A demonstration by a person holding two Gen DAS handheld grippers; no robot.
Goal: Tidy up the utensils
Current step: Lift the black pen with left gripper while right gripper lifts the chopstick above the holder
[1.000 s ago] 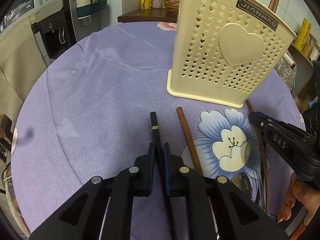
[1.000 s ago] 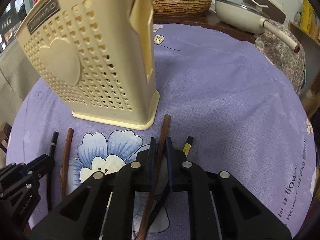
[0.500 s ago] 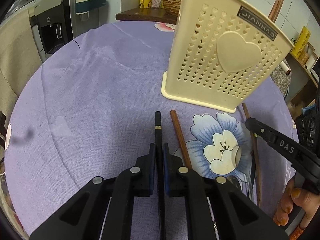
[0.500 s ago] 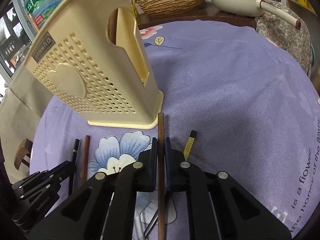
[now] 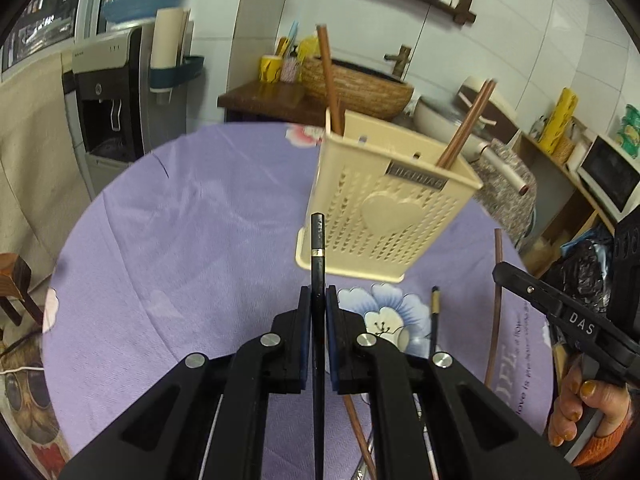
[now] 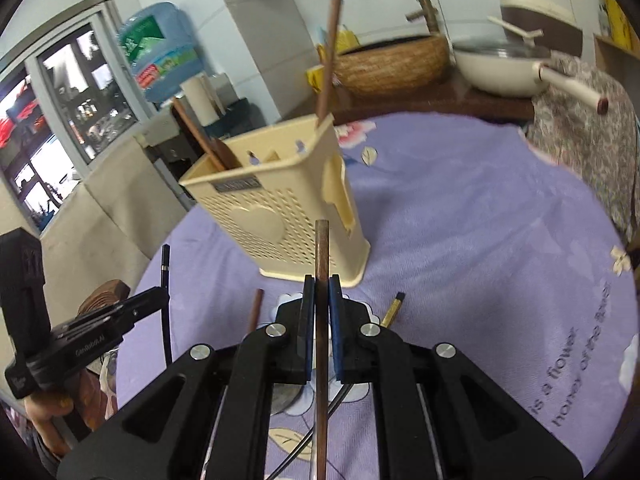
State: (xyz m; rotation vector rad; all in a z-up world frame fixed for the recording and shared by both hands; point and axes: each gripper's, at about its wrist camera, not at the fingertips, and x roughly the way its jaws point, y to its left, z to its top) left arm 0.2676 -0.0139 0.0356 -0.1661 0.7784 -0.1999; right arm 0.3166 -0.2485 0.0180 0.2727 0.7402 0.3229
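Left tool (image 5: 319, 300) clamping black chopstick (image 5: 317, 240), holding it above purple-clothed surface (image 5: 192, 240). Right tool (image 6: 322, 292) pinching brown chopstick (image 6: 322, 248), also raised. Cream utensil holder (image 5: 384, 216) standing ahead, brown chopsticks (image 5: 464, 128) sticking out of it. Another brown chopstick (image 6: 255, 310) and gold-banded black one (image 6: 394, 308) lying on cloth near holder.

Below the fingers (image 5: 301, 340), the black chopstick (image 5: 317, 256) is cut off by the picture's edge. The holder's label (image 6: 236, 185) is too blurred to read.
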